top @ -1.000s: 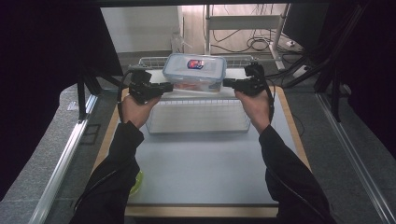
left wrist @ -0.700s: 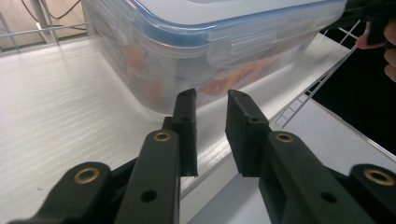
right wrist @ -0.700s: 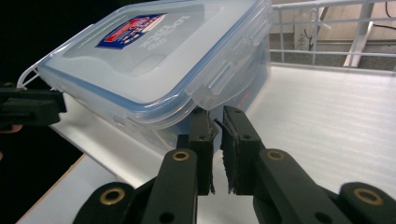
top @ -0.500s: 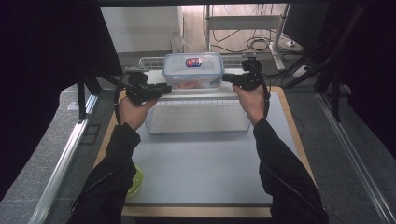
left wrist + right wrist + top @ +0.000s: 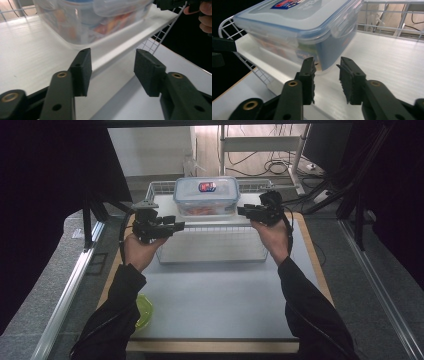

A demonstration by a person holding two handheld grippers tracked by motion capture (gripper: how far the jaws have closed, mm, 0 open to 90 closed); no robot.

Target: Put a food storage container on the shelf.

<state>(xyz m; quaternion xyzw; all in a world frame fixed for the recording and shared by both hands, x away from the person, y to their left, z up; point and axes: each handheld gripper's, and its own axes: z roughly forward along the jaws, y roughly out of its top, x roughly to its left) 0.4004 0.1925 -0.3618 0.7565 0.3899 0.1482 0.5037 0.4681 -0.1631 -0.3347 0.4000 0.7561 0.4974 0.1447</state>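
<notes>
1. The left gripper (image 5: 112, 72) has its fingers apart with nothing between them; they have just been opening, and the clear box (image 5: 95, 22) sits a little way beyond their tips.
2. The right gripper (image 5: 327, 75) also has its fingers apart, just opened, close to the box's near corner without pressing on it.
3. The right gripper view shows the lid's side clasp and a blue rim; the left gripper view shows blurred orange and blue contents through the wall, which cannot be identified.
4. From the high view, the box (image 5: 206, 195) stands upright on the white shelf (image 5: 165, 202) of a wire rack (image 5: 215, 245) at the far side of the desk (image 5: 210, 305), long axis running left to right, between the grippers.
5. A green lid-like item (image 5: 143, 311) lies near the desk's left edge.
</notes>
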